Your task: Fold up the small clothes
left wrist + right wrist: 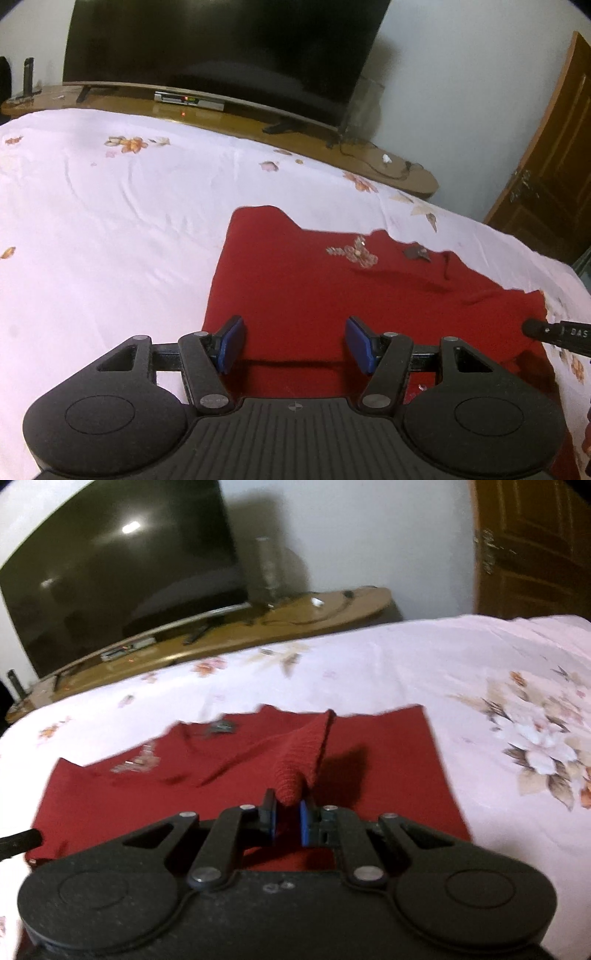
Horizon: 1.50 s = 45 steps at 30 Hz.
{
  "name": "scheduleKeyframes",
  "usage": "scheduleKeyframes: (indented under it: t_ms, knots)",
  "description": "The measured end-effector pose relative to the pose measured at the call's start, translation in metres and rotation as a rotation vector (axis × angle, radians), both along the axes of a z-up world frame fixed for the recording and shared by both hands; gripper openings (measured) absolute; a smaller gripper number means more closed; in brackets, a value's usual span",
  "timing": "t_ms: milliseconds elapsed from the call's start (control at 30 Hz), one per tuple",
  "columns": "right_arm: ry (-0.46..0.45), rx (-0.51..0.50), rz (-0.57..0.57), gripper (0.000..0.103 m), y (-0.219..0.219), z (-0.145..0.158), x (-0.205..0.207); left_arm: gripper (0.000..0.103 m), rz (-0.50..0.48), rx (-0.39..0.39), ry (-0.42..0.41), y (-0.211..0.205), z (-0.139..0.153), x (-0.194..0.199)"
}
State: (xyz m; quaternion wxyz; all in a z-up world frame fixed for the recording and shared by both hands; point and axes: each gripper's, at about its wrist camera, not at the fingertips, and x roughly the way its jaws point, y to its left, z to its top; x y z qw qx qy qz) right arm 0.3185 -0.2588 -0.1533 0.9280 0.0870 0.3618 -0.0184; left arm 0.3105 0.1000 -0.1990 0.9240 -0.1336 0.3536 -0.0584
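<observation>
A small red knit garment (314, 288) with a beaded flower decoration (354, 253) lies flat on the bed. My left gripper (295, 343) is open, its blue pads apart just above the garment's near left part, holding nothing. In the right wrist view the same red garment (147, 794) lies spread out. My right gripper (288, 818) is shut on a fold of the red knit fabric (299, 768), which rises in a ridge from the garment. A black part of the right tool (557, 334) shows at the left view's right edge.
The bed is covered with a pale pink flowered sheet (110, 206). Beyond it stands a wooden TV bench (258, 122) with a large dark TV (221, 48), a set-top box and cables. A brown door (546, 155) is at the right.
</observation>
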Motion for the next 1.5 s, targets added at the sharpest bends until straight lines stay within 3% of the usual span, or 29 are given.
scheduleKeyframes:
  t_ms: [400,500,567,600,800,900,1000,1067,1167,1300,1367,1500]
  knots:
    - [0.039,-0.039,-0.076,0.015,-0.031,-0.03,0.011,0.061,-0.018,-0.008,-0.015,-0.026,0.005,0.015]
    - [0.061,-0.072,-0.062,0.019,-0.031,-0.036,0.013,0.061,-0.017,-0.007,0.0,-0.03,0.003,0.022]
    - [0.035,-0.091,-0.09,0.032,-0.032,-0.03,0.011,0.061,-0.019,-0.008,-0.011,-0.032,0.006,0.023]
    - [0.021,-0.089,-0.109,0.033,-0.034,-0.026,0.008,0.061,-0.021,-0.001,-0.017,-0.033,0.007,0.023]
    - [-0.053,-0.058,-0.053,0.033,-0.024,-0.006,0.006,0.061,-0.024,0.003,0.005,-0.043,0.0,0.048]
    - [0.01,-0.076,0.001,0.032,-0.012,-0.021,0.021,0.061,-0.003,0.011,0.044,-0.041,-0.012,0.064]
    - [0.069,-0.085,-0.023,0.032,-0.017,-0.04,0.032,0.06,-0.005,0.023,0.04,-0.04,-0.016,0.069]
    - [0.07,-0.095,-0.019,0.032,-0.016,-0.038,0.034,0.061,0.007,0.027,0.045,-0.043,-0.009,0.069]
    - [0.026,-0.077,-0.004,0.033,-0.012,-0.023,0.034,0.061,-0.01,0.06,-0.015,-0.052,0.003,0.069]
    - [0.023,-0.101,0.008,0.034,-0.006,-0.021,0.052,0.061,0.012,0.091,0.08,-0.051,-0.016,0.095]
    - [0.091,-0.121,0.008,0.034,-0.007,-0.038,0.066,0.06,0.012,0.103,0.061,-0.048,-0.021,0.096]
    - [0.09,-0.108,0.009,0.034,-0.012,-0.036,0.068,0.061,0.002,0.135,0.059,-0.049,-0.012,0.083]
